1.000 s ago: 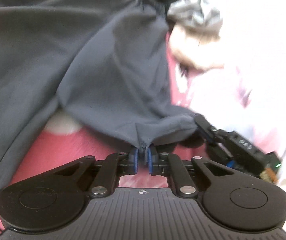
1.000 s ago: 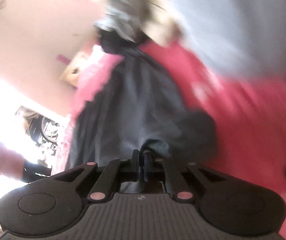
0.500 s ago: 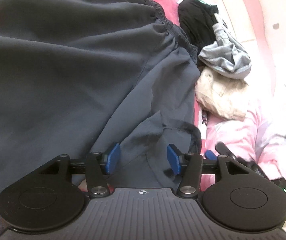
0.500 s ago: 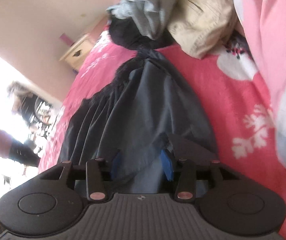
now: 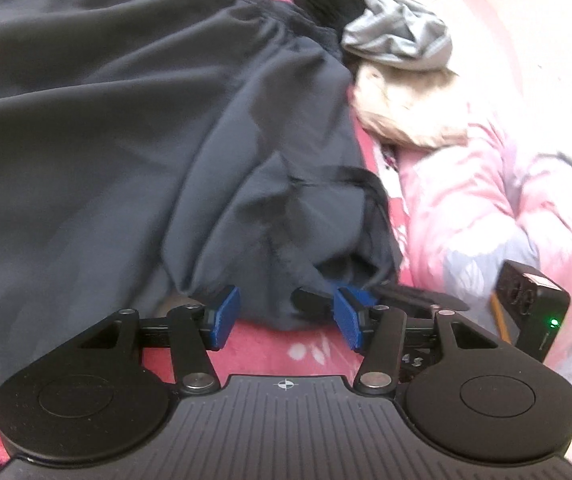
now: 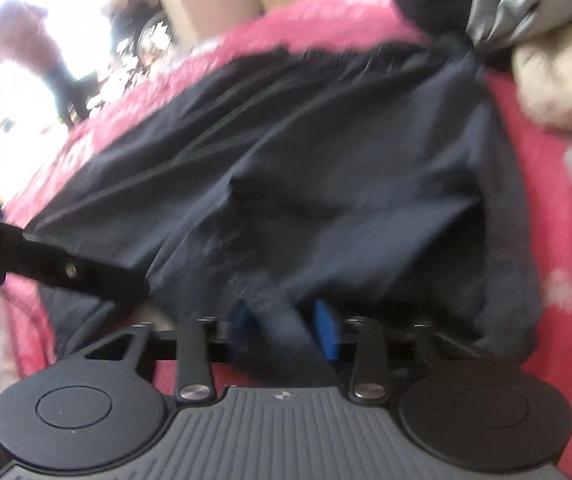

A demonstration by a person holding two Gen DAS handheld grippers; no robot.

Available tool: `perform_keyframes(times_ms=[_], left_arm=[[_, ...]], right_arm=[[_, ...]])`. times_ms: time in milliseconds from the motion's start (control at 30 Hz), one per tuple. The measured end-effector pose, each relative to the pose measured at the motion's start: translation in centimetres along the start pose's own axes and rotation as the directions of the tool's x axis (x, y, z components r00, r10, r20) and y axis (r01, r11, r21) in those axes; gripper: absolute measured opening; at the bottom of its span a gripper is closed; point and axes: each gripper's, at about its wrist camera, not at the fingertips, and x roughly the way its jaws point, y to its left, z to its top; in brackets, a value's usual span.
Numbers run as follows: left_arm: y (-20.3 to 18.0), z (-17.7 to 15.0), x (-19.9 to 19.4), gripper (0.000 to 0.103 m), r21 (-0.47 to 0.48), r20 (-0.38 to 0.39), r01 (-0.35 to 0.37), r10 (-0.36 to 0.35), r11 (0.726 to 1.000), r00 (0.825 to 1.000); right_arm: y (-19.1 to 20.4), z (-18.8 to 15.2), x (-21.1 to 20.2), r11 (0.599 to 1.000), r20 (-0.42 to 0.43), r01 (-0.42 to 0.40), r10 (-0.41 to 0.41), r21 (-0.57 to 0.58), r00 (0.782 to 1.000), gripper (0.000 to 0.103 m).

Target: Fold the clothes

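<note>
Since a second ago, hem released: left gripper (image 5: 283, 316) and right gripper (image 6: 286, 326) are being held agape, empty; dark garment (image 5: 133, 128) is lying at 12 o'clock, nearer the right.

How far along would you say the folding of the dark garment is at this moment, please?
Done: the dark grey gathered garment lies spread on the pink floral bedspread. In hand: nothing; the left claw and right claw are open at its hem. Left: its folds, plus the striped grey and beige clothes.
</note>
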Motion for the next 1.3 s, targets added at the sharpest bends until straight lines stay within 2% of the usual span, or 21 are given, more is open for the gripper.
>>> perform_keyframes(times_ms=[33, 67, 167, 300, 367, 533, 633, 733, 800, 867, 933, 967, 1000, 1067, 1133, 1200, 1300], left_arm=[[-0.3, -0.3, 0.2, 0.056, 0.018, -0.010, -0.004, 0.004, 1.000, 1.000], [-0.6, -0.5, 0.4, 0.056, 0.036, -0.020, -0.008, 0.008, 0.999, 1.000], [-1.5, -1.4, 1.0, 0.057, 0.091, -0.050, -0.017, 0.022, 0.996, 0.998], [-2.6, -2.4, 1.8, 0.059, 0.164, -0.089, -0.028, 0.043, 0.986, 0.995], [-3.3, -3.0, 2.4, 0.059, 0.206, -0.107, -0.051, 0.074, 0.977, 0.992], [-4.0, -3.7, 3.8, 0.059, 0.270, -0.109, -0.124, 0.158, 0.955, 0.981], [-4.5, -3.7, 4.0, 0.059, 0.314, -0.072, -0.159, 0.191, 0.936, 0.979], [-5.5, -3.8, 4.0, 0.059, 0.381, -0.038, -0.189, 0.219, 0.905, 0.975], [-6.1, -3.9, 4.4, 0.059, 0.421, -0.029, -0.202, 0.236, 0.884, 0.971], [-6.5, -4.0, 5.3, 0.059, 0.459, -0.023, -0.229, 0.270, 0.859, 0.963], [-6.6, -4.0, 6.2, 0.058, 0.481, -0.027, -0.260, 0.311, 0.837, 0.950], [-6.6, -4.0, 6.5, 0.057, 0.478, -0.033, -0.267, 0.321, 0.837, 0.946], [-6.5, -3.9, 6.7, 0.057, 0.473, -0.039, -0.274, 0.330, 0.837, 0.943], [-6.4, -3.6, 6.9, 0.057, 0.452, -0.048, -0.276, 0.332, 0.848, 0.942], [-6.1, -3.3, 6.8, 0.057, 0.429, -0.058, -0.273, 0.328, 0.861, 0.943], [-5.8, -3.0, 6.7, 0.057, 0.403, -0.068, -0.268, 0.321, 0.875, 0.945], [-5.5, -2.7, 6.8, 0.051, 0.374, -0.077, -0.266, 0.316, 0.888, 0.946]], right_arm=[[0.1, -0.3, -0.1, 1.000, -0.015, -0.019, 0.019, -0.004, 1.000, 0.009], [0.1, -0.6, -0.1, 0.999, -0.030, -0.038, 0.038, -0.008, 0.999, 0.006], [1.1, -1.9, -1.1, 0.995, -0.040, -0.078, 0.075, -0.058, 0.996, 0.006], [4.2, -4.8, -2.5, 0.978, -0.041, -0.079, 0.072, -0.195, 0.997, 0.006], [5.3, -5.9, -2.2, 0.967, -0.077, -0.083, 0.066, -0.240, 0.995, 0.006], [5.6, -7.8, -1.6, 0.979, -0.189, -0.102, 0.068, -0.177, 0.980, 0.009], [4.7, -8.0, -3.3, 0.989, -0.179, -0.103, 0.082, -0.111, 0.980, 0.009], [2.5, -6.0, -3.9, 0.998, -0.102, 0.001, -0.007, -0.059, 0.995, 0.010], [1.1, -4.6, -4.2, 0.997, -0.051, 0.073, -0.074, -0.020, 0.996, 0.010], [-0.4, -3.1, -4.4, 0.989, -0.002, 0.143, -0.143, 0.023, 0.990, 0.011], [-1.9, -1.7, -4.7, 0.975, 0.044, 0.210, -0.213, 0.069, 0.976, 0.017], [-2.6, -1.0, -4.8, 0.966, 0.065, 0.242, -0.249, 0.093, 0.966, 0.023], [-3.3, -0.2, -5.0, 0.955, 0.086, 0.273, -0.284, 0.117, 0.955, 0.026], [-4.5, 1.4, -4.8, 0.935, 0.118, 0.317, -0.336, 0.156, 0.934, 0.026], [-5.1, 2.8, -3.4, 0.937, 0.124, 0.299, -0.323, 0.181, 0.938, 0.031], [-5.6, 3.8, -1.8, 0.926, 0.108, 0.316, -0.343, 0.208, 0.933, 0.039], [-6.7, 4.7, 0.2, 0.909, 0.073, 0.333, -0.361, 0.251, 0.930, 0.039]])
